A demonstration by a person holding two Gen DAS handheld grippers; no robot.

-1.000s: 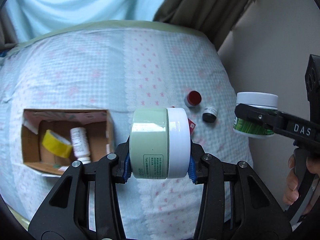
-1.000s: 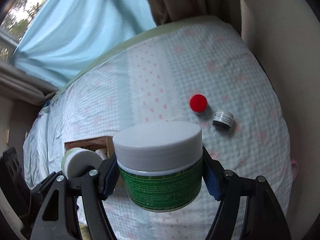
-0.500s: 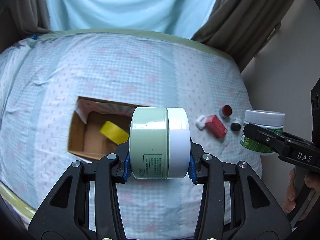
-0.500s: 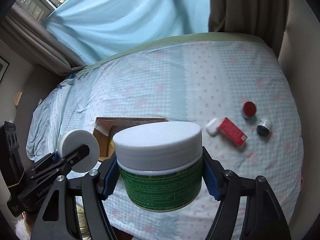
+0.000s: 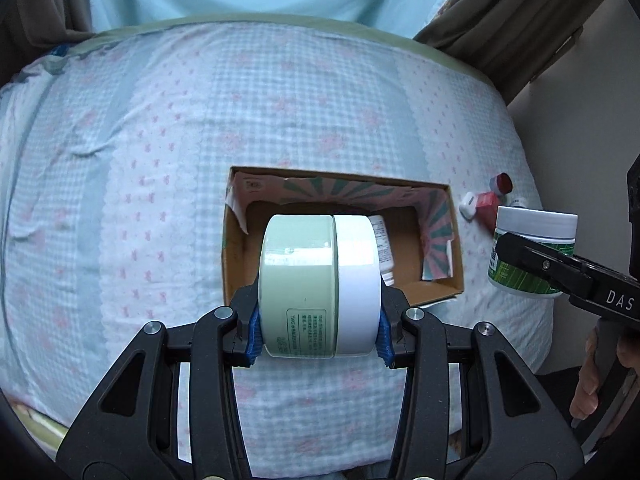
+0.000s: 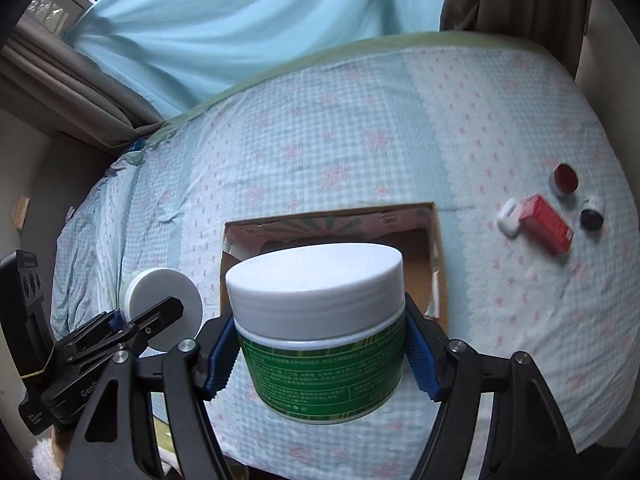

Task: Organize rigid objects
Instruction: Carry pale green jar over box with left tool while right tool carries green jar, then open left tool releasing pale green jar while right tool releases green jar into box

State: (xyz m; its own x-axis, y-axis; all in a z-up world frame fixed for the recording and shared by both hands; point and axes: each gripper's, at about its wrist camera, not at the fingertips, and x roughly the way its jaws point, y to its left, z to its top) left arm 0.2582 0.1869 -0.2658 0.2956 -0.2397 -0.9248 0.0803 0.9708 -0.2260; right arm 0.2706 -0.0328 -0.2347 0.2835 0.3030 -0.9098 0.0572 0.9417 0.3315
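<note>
The pale green jar (image 5: 298,284) with its white lid (image 5: 357,285) is lying sideways, clamped between the blue pads of the left gripper (image 5: 318,334), and is hanging in front of the open cardboard box (image 5: 454,240) on the checked bedspread (image 5: 160,168). The green-labelled jar (image 6: 324,364) is sitting upright, pinched in the right gripper (image 6: 320,356), likewise before the box. A white bottle (image 5: 382,244) is lying inside the box, while a red box (image 6: 546,224), a white case (image 6: 509,216), a red-capped pot (image 6: 564,178) and a black-capped pot (image 6: 591,213) are resting close together on the bedspread to its right.
</note>
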